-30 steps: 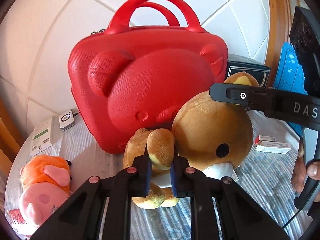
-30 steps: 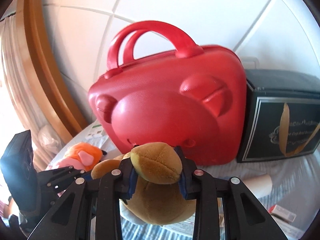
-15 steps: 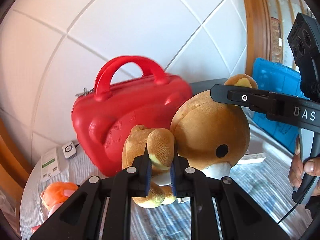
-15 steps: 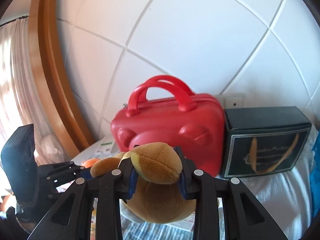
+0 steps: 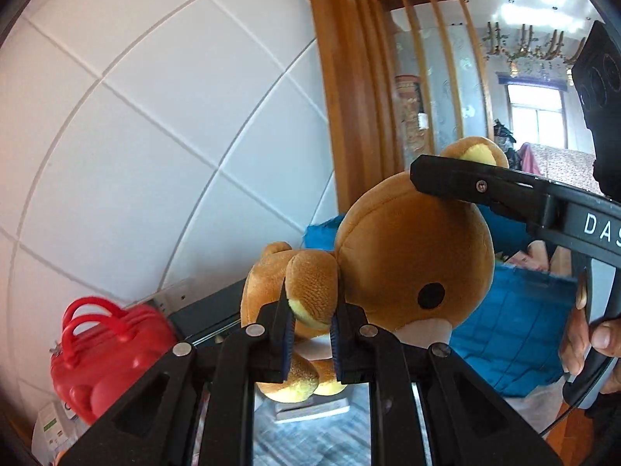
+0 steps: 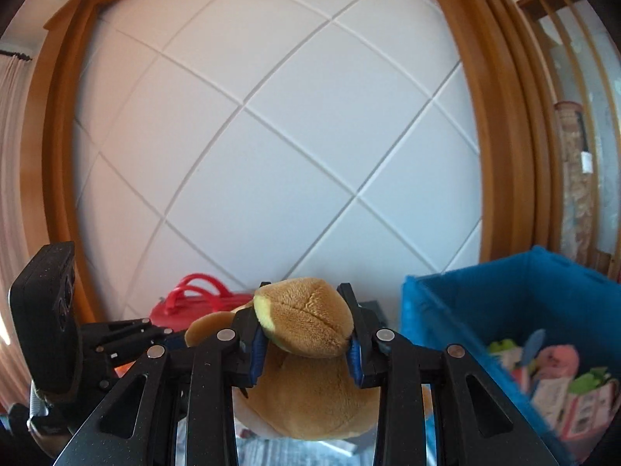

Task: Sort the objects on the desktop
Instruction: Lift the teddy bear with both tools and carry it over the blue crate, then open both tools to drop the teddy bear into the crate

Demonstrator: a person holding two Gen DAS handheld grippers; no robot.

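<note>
A brown plush bear (image 5: 407, 256) hangs in the air between both grippers. My left gripper (image 5: 309, 336) is shut on one of its paws. My right gripper (image 6: 306, 345) is shut on the bear's ear (image 6: 306, 316), and its black arm (image 5: 504, 194) crosses the top of the bear's head in the left wrist view. A blue fabric bin (image 6: 516, 303) stands at the right, just beyond the bear, with several small toys and packets inside. In the left wrist view the same blue bin (image 5: 508, 322) shows behind the bear's head.
A red hard case (image 5: 104, 353) with two handles stands low at the left against the white tiled wall, a dark box (image 5: 209, 314) beside it. A wooden frame (image 5: 341, 97) edges the wall. A person's fingers (image 5: 590, 334) hold the right gripper's handle.
Both grippers have risen and swung right with the bear held between them. The red case has dropped low and to the left, and the blue bin has come into view.
</note>
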